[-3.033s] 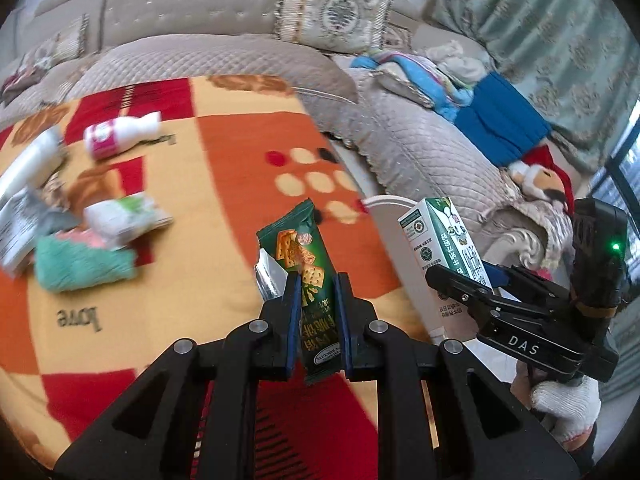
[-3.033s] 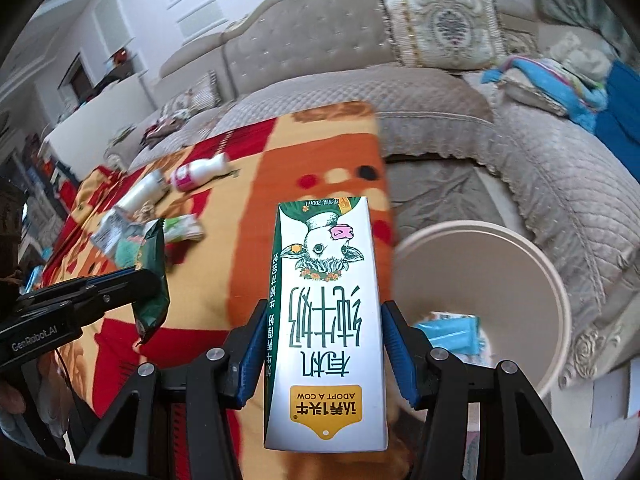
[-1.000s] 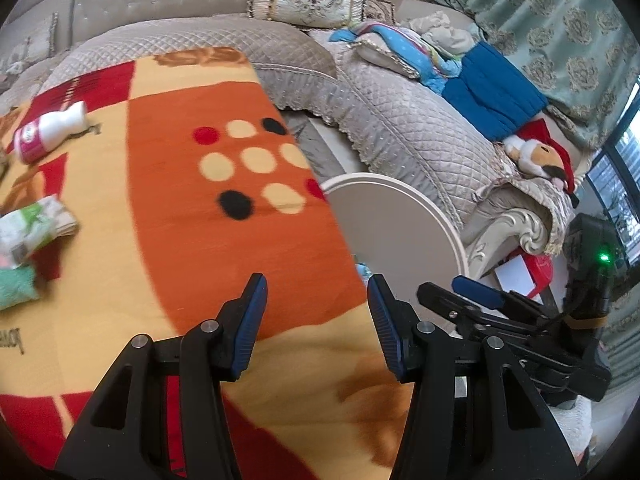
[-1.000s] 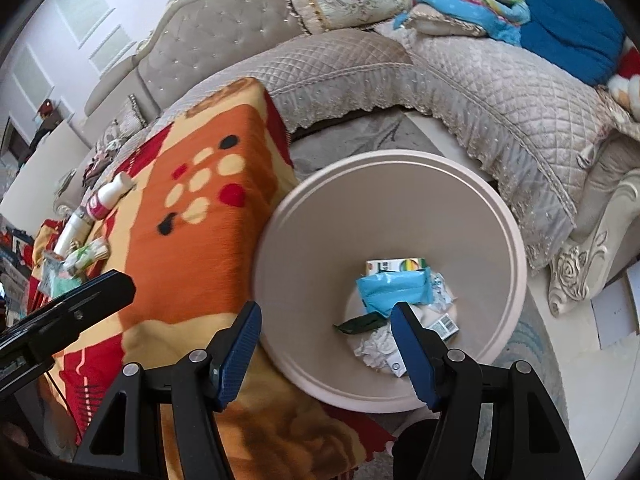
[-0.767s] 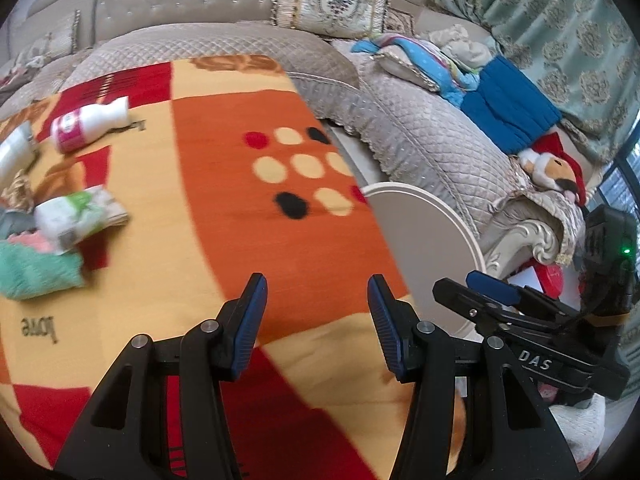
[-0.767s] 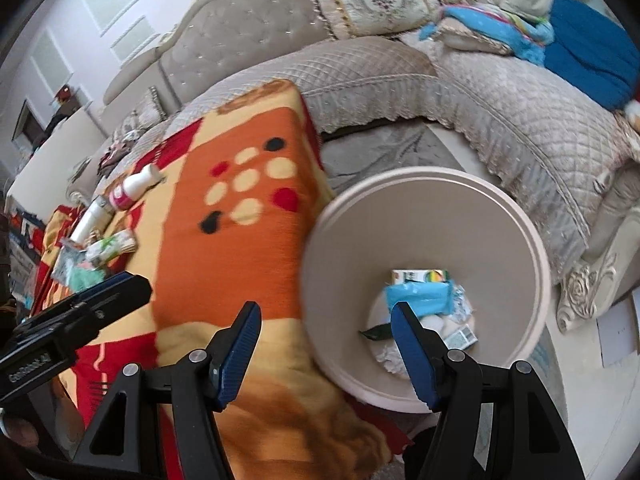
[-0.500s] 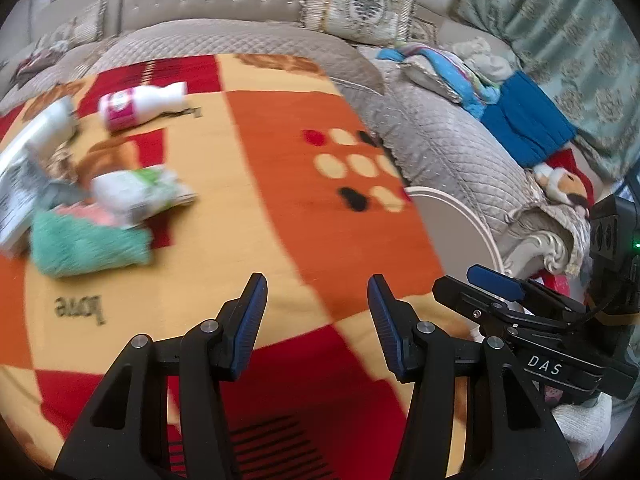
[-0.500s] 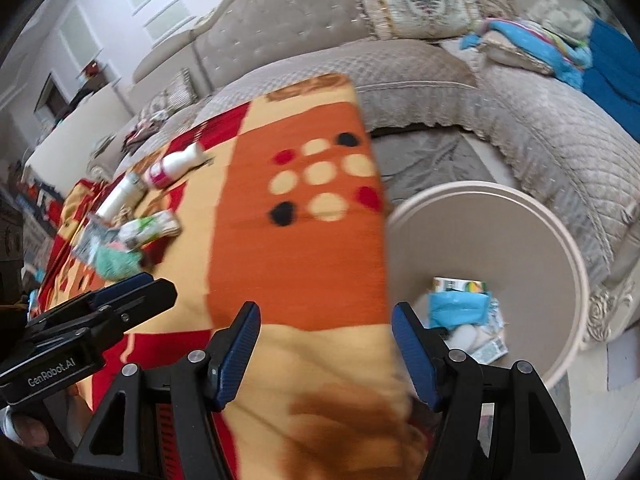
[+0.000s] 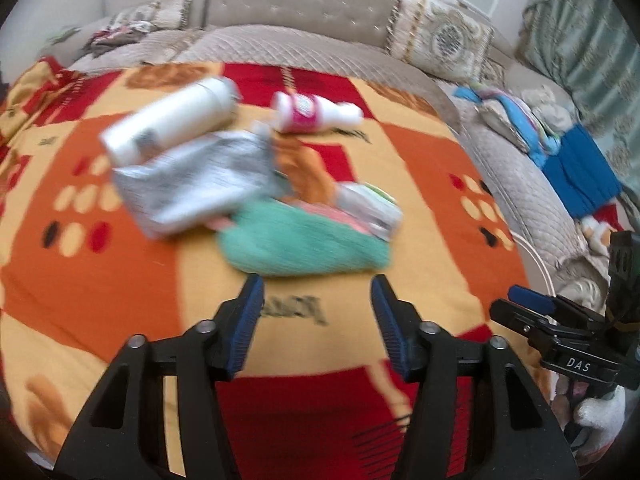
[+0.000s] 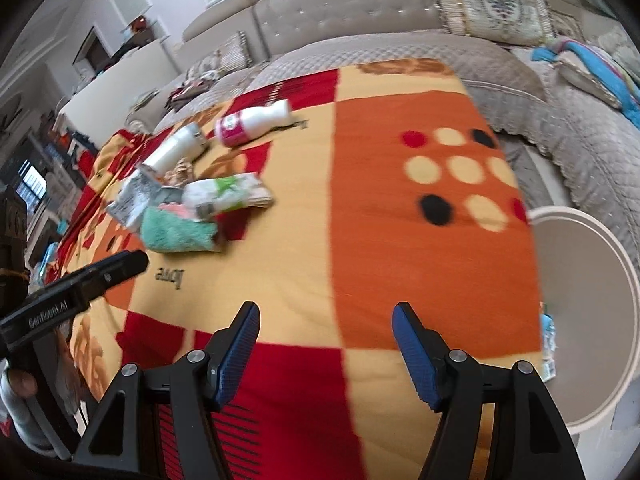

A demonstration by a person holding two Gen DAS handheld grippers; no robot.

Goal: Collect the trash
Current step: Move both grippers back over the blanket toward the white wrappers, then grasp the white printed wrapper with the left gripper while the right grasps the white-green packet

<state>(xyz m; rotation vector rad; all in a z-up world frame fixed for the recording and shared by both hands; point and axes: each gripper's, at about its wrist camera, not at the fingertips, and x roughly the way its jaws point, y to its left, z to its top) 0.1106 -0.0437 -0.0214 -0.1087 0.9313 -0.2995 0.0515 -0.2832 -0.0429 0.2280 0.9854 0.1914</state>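
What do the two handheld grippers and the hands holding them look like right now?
Both the left gripper and the right gripper are black angular frames with silver bolts and ribbed blue finger pads. One body reads "GenRobot.AI", the other "DAS". A white knit glove covers the right hand.

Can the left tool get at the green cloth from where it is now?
Probably yes. The left tool is open and empty, aimed at the green cloth just beyond its tips. Nothing lies between them; a pack overlaps only the cloth's far edge.
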